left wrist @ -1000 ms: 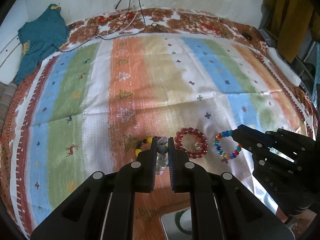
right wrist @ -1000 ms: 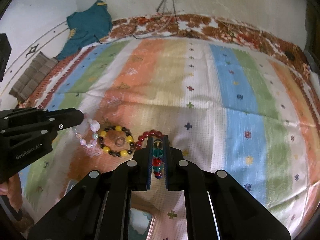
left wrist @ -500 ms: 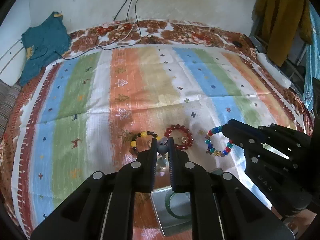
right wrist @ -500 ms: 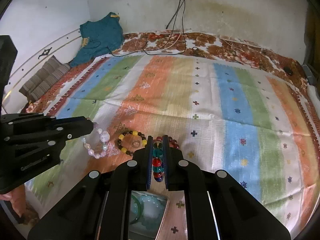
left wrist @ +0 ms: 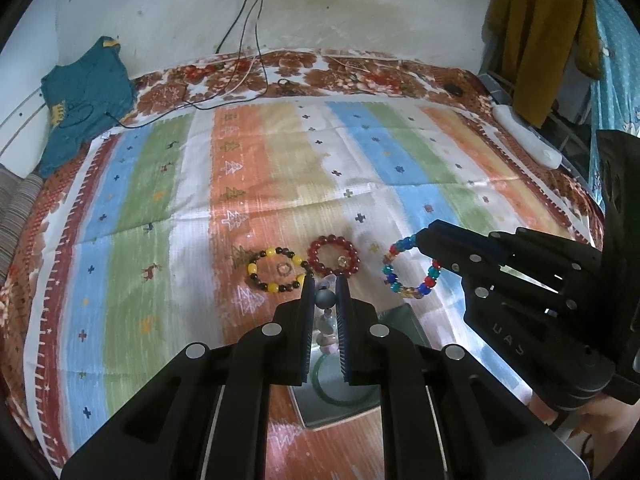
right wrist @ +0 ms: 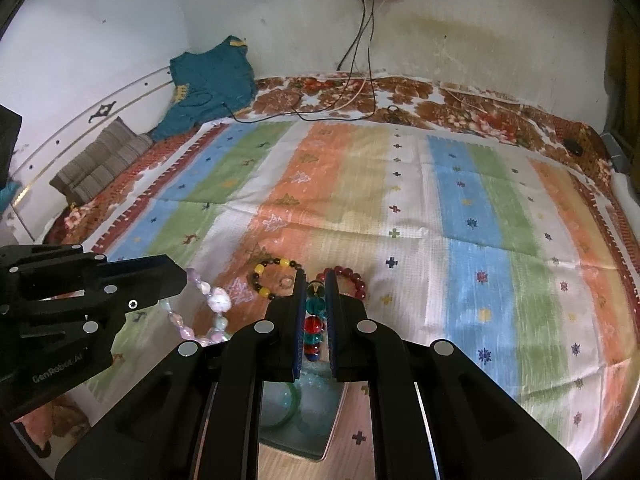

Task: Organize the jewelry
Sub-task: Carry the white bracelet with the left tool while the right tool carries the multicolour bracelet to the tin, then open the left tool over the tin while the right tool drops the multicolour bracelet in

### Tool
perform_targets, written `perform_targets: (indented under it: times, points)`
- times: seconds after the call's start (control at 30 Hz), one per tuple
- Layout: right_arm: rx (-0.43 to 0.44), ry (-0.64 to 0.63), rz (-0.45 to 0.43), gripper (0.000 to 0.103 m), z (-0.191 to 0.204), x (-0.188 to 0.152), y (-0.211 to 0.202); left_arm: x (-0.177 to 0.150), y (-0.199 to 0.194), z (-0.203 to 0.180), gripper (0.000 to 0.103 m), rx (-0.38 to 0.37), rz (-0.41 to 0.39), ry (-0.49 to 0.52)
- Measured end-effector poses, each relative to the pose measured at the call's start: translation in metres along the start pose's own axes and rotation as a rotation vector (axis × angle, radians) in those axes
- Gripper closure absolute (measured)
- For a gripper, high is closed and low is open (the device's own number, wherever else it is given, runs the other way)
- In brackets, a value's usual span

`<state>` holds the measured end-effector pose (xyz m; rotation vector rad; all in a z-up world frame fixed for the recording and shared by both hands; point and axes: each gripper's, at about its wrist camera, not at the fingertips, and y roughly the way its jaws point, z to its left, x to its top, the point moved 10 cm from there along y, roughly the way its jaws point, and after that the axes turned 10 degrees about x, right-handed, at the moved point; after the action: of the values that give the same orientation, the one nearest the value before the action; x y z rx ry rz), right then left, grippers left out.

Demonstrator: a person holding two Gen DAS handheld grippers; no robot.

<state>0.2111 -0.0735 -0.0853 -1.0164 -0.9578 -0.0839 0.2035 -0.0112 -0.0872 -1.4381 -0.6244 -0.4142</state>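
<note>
My left gripper [left wrist: 325, 300] is clamped on a pale bead bracelet [right wrist: 208, 312], pinching one grey bead at the tips; the rest of the strand hangs slack below, clear of the striped bedspread [left wrist: 160, 200]. On the spread, near its front edge, lie two bracelets side by side and nearly touching: the yellow-and-dark bracelet [left wrist: 276, 270] to the left, the dark red bracelet [left wrist: 332, 255] to the right. My right gripper [right wrist: 316, 300] is closed tight on the multicoloured bead bracelet [left wrist: 410, 270], which hangs as a loop off the cloth. Under both grippers, at the front edge, sits an open tray [left wrist: 344, 412] with a green bangle [left wrist: 340, 394] in it.

Judgement: both held pieces are light, limp elastic strands of hard, smooth beads. They will swing and may roll out of a one-bead pinch. A grip across the strand, between two beads, looks safer. The bangle appears rigid and likely brittle.
</note>
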Motion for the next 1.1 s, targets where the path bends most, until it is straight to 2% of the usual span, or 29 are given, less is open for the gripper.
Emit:
perform_targets:
  times: [0.83, 1.0, 1.07, 1.1]
  points:
    - [0.017, -0.020, -0.003, 0.093, 0.022, -0.029, -0.029, -0.028, -0.032, -0.003, 0.093, -0.028, -0.028, -0.008]
    - [-0.027, 0.003, 0.009, 0.092, 0.013, -0.031, -0.027, -0.028, -0.029, 0.003, 0.091, 0.005, -0.019, -0.021]
    - [-0.047, 0.016, 0.019, 0.088, 0.007, -0.032, -0.026, -0.027, -0.028, 0.008, 0.085, 0.020, -0.017, -0.031]
    - [-0.050, 0.025, 0.024, 0.079, 0.004, -0.032, -0.026, -0.027, -0.028, 0.009, 0.084, 0.027, -0.017, -0.034]
